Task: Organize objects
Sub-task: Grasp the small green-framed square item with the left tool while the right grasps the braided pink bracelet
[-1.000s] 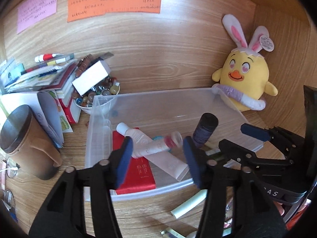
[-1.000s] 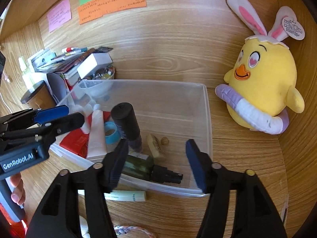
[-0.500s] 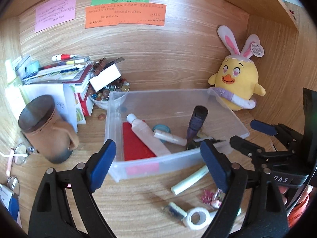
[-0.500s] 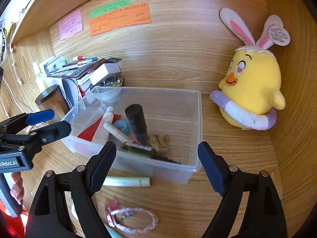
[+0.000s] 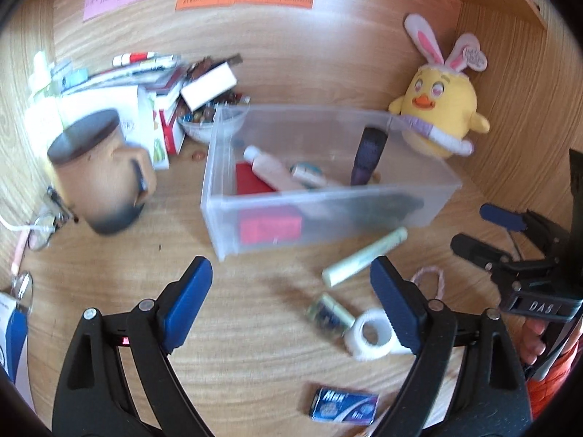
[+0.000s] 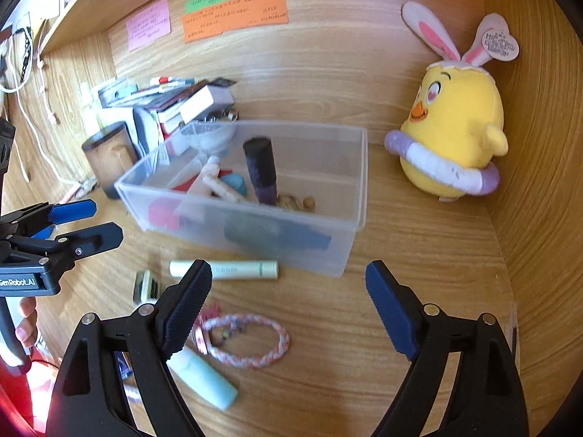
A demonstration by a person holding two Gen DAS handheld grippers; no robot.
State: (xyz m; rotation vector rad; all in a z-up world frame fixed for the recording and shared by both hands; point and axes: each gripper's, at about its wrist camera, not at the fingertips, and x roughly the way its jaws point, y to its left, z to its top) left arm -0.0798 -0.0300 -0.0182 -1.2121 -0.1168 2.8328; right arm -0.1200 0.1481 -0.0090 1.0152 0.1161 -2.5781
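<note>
Both grippers hang above the wooden surface (image 6: 419, 255), in front of the clear plastic bin (image 6: 359, 167). The left gripper (image 5: 291, 302) has its jaws wide apart with nothing between them, and they have just been opening. The right gripper (image 6: 288, 309) is the same: jaws apart, just opened, empty.

The bin already holds a dark purple bottle (image 6: 260, 171) standing upright, a pale tube (image 5: 271, 171), a red flat pack (image 5: 251, 182) and some other small things I cannot name.

Several things lie loose on the surface. From the right gripper, the pale green tube (image 6: 233, 269) lies at about eleven o'clock, just beside the front wall of the bin. The pink braided bracelet (image 6: 251, 338) lies near the left jaw, at about nine o'clock. A light blue tube (image 6: 204, 378) lies lower, at seven o'clock. From the left gripper, the white tape roll (image 5: 371, 335) is at three o'clock, touching or almost touching the right jaw, and a small blue box (image 5: 344, 406) lies at five o'clock.

I judge all of these to be light. The green tube looks stiff and smooth, so it may roll or slip; I would take it across the middle of its body. The bracelet is soft and will hang down, so a pinch on one side of the braid is enough. The tape roll is firm; gripping across its outer rim seems safest.
</note>
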